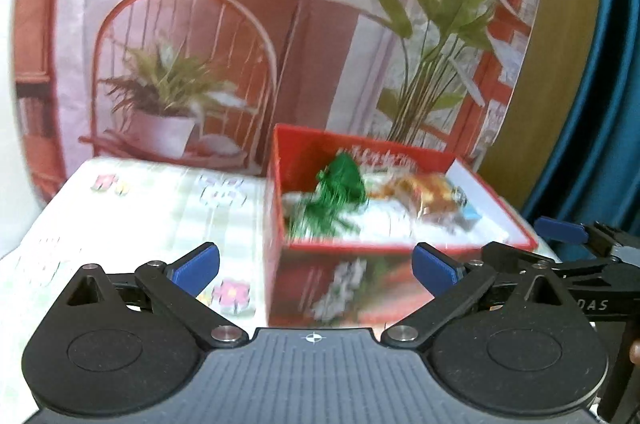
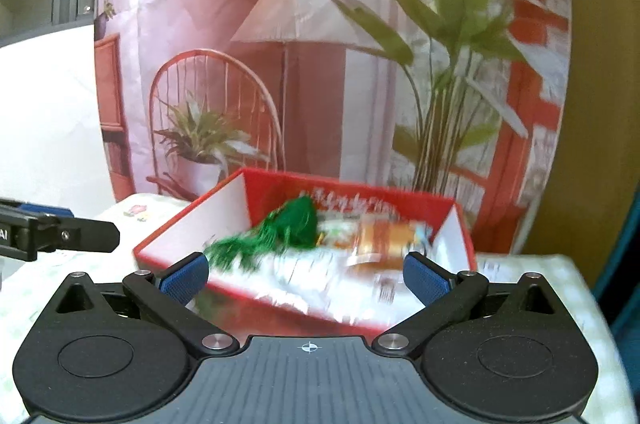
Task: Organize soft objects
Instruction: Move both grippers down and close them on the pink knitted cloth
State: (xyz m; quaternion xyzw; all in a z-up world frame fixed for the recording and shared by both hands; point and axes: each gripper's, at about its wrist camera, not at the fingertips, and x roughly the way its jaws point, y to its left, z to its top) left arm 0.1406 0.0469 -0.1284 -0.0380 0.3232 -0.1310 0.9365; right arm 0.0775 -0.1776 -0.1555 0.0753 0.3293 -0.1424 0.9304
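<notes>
1. Soft things lay heaped inside a red box: a green tassel toward the left, an orange-brown crinkly packet beside it toward the right, and pale wrapping under both; motion blur hid finer detail.
2. Both walls and rim of the box were red outside and white within, and it stood on a desk covered by a pale checked cloth printed with small flowers.
3. Neither tool touched the box. The left claw hung short of its near wall, angled downward, jaws spread wide and nothing between the blue pads.
4. The right claw was likewise released, jaws fully apart and empty, tilted down over the near rim of the box.
5. Open cloth stretched to the left of the box in the left wrist view; on the right the box stood nearer the desk's edge, with a strip of cloth showing past it in the right wrist view.
6. Behind the desk hung a printed backdrop showing a lamp, a chair and potted plants.
7. Only the left wrist view caught the other tool's blue fingertip at far right and a blue curtain; only the right wrist view showed the left tool's black finger at its left edge.
</notes>
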